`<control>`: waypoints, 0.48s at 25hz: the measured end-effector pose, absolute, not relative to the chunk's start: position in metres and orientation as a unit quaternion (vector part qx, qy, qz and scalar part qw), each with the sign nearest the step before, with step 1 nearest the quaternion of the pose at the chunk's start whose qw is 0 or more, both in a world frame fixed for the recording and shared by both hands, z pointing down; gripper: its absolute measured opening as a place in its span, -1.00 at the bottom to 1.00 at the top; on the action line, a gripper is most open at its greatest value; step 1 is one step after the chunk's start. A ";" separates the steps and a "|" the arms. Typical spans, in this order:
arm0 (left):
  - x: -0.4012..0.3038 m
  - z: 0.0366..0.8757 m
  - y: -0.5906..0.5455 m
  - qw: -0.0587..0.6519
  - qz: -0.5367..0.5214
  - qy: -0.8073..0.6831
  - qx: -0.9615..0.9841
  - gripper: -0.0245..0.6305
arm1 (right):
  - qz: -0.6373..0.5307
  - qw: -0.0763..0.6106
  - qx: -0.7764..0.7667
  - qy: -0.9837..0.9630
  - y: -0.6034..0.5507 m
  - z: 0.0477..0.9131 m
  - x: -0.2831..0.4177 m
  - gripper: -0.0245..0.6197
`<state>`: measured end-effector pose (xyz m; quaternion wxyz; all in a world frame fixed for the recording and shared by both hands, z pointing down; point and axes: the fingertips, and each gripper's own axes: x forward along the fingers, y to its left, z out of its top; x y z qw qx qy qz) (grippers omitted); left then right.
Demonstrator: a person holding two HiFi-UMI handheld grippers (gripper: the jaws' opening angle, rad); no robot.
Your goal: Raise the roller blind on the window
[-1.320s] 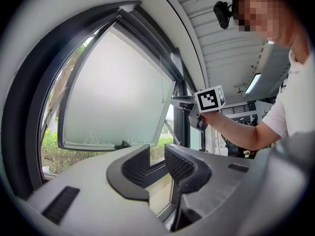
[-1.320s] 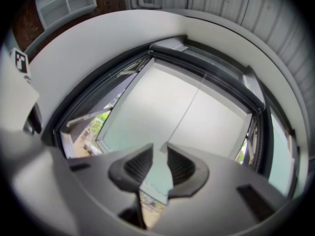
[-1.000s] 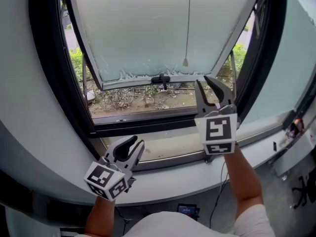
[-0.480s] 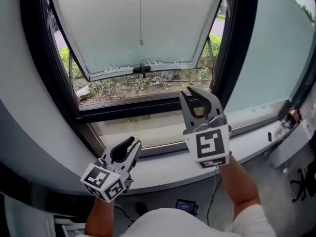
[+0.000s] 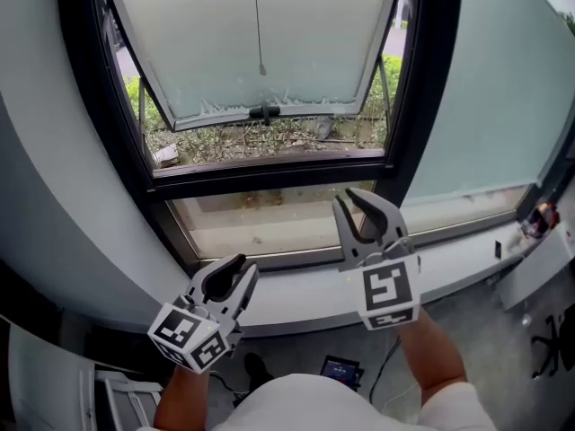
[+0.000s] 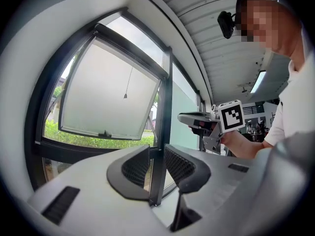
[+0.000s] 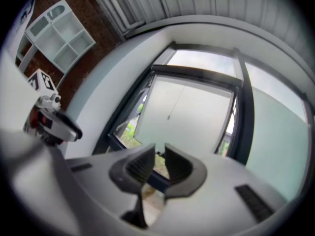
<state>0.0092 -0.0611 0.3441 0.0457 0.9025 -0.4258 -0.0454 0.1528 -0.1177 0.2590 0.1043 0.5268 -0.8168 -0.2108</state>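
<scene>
A thin pull cord (image 5: 257,16) with a small end weight (image 5: 262,70) hangs in front of the frosted, tilted-out window sash (image 5: 296,43). No blind fabric shows in any view. My right gripper (image 5: 347,197) is over the sill, well below and to the right of the cord weight. Its jaws are closing with nothing between them. My left gripper (image 5: 241,266) is low at the sill's near edge, open and empty. The cord (image 7: 174,104) shows far beyond the right gripper (image 7: 160,154), and the cord (image 6: 129,82) lies far beyond the left gripper (image 6: 156,154).
A black window frame (image 5: 422,79) surrounds the sash, with a handle (image 5: 264,111) on its lower edge. A white sill (image 5: 296,287) runs below and a fixed frosted pane (image 5: 485,106) is to the right. A small device (image 5: 340,368) lies on the floor. White shelves (image 7: 59,33) stand behind.
My right gripper has dropped down and back from near the cord weight to over the sill, and its jaws have narrowed. The left gripper has barely moved.
</scene>
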 end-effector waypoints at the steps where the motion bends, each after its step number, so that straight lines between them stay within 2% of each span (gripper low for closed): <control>1: 0.009 0.345 -0.057 0.047 -0.048 -0.431 0.900 -0.59 | -0.207 0.104 0.525 -0.819 -0.114 0.264 0.155 -0.70; 6: 0.010 0.359 -0.042 0.060 -0.055 -0.447 0.891 -0.60 | -0.173 0.101 0.520 -0.831 -0.100 0.292 0.167 -0.71; 12: 0.011 0.377 -0.026 0.076 -0.050 -0.447 0.890 -0.72 | -0.109 0.104 0.515 -0.844 -0.092 0.340 0.173 -0.75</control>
